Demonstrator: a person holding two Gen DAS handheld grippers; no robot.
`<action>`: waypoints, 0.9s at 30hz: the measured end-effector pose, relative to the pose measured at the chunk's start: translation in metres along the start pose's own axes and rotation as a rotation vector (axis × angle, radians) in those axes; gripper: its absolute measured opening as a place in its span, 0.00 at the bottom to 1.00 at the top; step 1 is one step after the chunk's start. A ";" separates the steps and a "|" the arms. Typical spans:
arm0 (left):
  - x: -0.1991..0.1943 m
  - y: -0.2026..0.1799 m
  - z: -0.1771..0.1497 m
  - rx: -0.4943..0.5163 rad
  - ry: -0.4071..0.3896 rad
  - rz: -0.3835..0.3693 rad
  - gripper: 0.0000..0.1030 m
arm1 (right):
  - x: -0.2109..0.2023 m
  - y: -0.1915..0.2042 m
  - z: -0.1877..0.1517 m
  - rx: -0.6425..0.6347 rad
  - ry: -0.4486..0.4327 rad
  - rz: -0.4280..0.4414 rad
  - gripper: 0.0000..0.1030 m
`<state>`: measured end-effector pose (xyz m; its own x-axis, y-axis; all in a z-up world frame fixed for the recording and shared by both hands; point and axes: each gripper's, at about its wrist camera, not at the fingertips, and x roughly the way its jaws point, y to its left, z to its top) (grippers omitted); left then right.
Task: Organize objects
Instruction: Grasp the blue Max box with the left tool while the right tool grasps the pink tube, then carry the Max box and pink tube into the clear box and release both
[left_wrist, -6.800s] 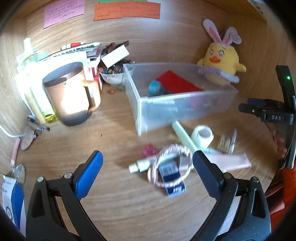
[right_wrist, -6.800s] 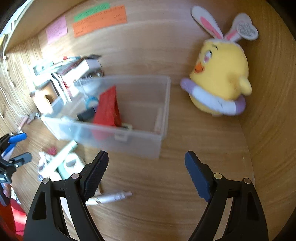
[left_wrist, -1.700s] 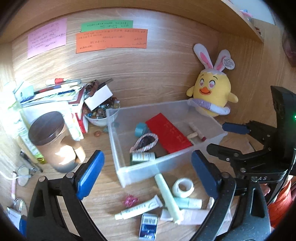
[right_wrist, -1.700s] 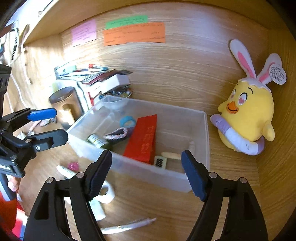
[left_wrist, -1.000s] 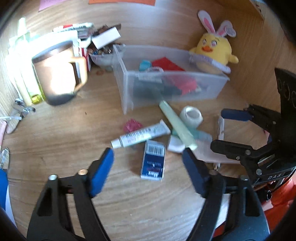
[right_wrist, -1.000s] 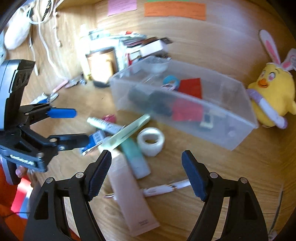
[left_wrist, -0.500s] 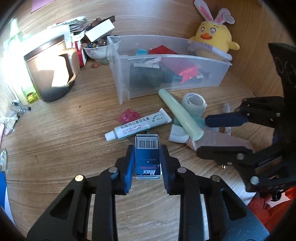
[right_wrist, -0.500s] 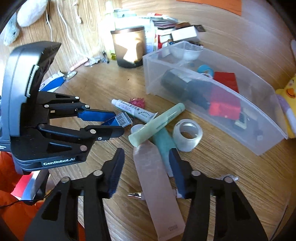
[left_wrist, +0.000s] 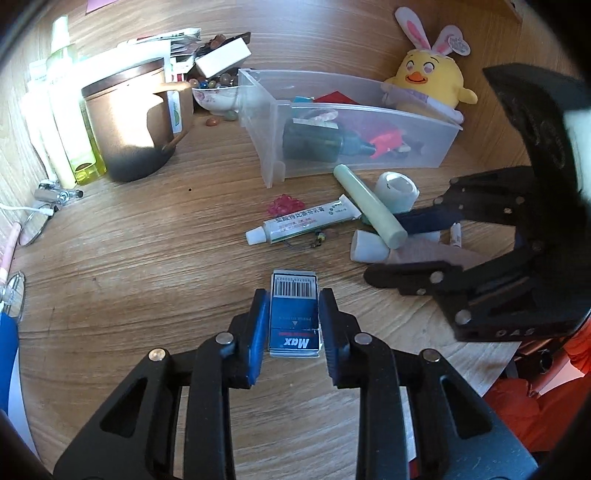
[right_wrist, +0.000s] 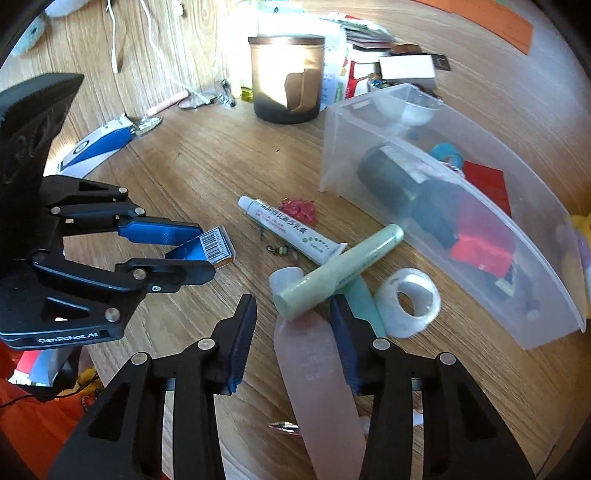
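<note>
My left gripper (left_wrist: 294, 314) is shut on a small blue "Max" box (left_wrist: 294, 314) with a barcode, held just above the wooden desk; it also shows in the right wrist view (right_wrist: 207, 249). My right gripper (right_wrist: 293, 321) stands partly closed around a pale pink tube (right_wrist: 321, 384), its pads close to the tube's sides. A light green tube (right_wrist: 340, 271) lies across the pink tube's cap end. A clear plastic bin (left_wrist: 439, 127) holds a dark bottle (left_wrist: 314, 142) and red items.
A white ointment tube (left_wrist: 303, 223), a tape roll (left_wrist: 395, 186), a pink clip (left_wrist: 284, 203) and a pen (right_wrist: 284, 428) lie on the desk. A brown mug (left_wrist: 129, 122), bottles and a bowl stand at the back left, a yellow plush chick (left_wrist: 428, 79) at the back right.
My left gripper has lifted the blue box slightly and drawn back from the clutter. My right gripper has narrowed around the pink tube.
</note>
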<state>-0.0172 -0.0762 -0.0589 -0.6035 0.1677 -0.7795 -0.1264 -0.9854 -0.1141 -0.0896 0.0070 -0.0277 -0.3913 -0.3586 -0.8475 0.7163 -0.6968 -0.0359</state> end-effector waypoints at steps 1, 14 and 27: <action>0.000 0.001 0.000 -0.005 -0.002 -0.003 0.26 | 0.003 0.001 0.001 -0.003 0.009 0.000 0.37; -0.010 0.007 0.003 -0.054 -0.065 -0.004 0.26 | -0.003 0.003 0.001 0.032 -0.022 0.039 0.18; -0.037 -0.005 0.023 -0.072 -0.173 -0.041 0.26 | -0.038 -0.006 -0.006 0.113 -0.136 0.063 0.18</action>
<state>-0.0123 -0.0765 -0.0153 -0.7261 0.2040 -0.6566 -0.1004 -0.9762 -0.1923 -0.0759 0.0288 0.0020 -0.4275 -0.4795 -0.7664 0.6756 -0.7327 0.0815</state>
